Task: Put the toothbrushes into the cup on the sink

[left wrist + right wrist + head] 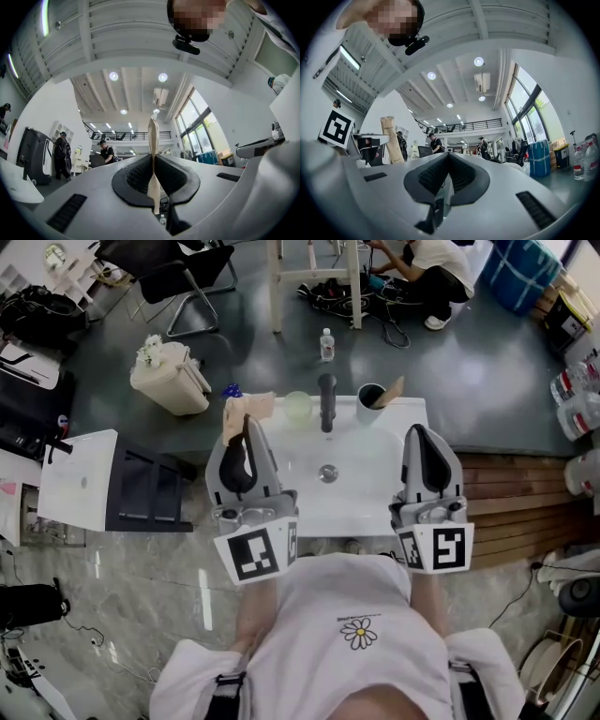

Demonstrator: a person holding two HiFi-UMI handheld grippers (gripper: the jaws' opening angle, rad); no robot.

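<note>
My left gripper (246,429) hangs over the left rim of the white sink (375,479), shut on a tan paper-wrapped toothbrush (249,409) that sticks out past its tips. In the left gripper view the wrapped toothbrush (153,140) stands upright, pinched between the closed pads of the left gripper (153,159). A dark cup (368,403) sits at the sink's back right, beside the black faucet (326,401), with another tan toothbrush pack (391,391) leaning in it. My right gripper (424,439) is shut and empty over the sink's right edge. The right gripper view shows the shut jaws of the right gripper (449,158) and the left gripper's toothbrush (391,140).
A pale green cup (298,406) stands left of the faucet. A plastic bottle (326,343) and a beige bin (169,379) sit on the floor behind the sink. A white cabinet (80,479) is to the left, wooden boards (516,493) to the right, and a person (427,268) crouches far back.
</note>
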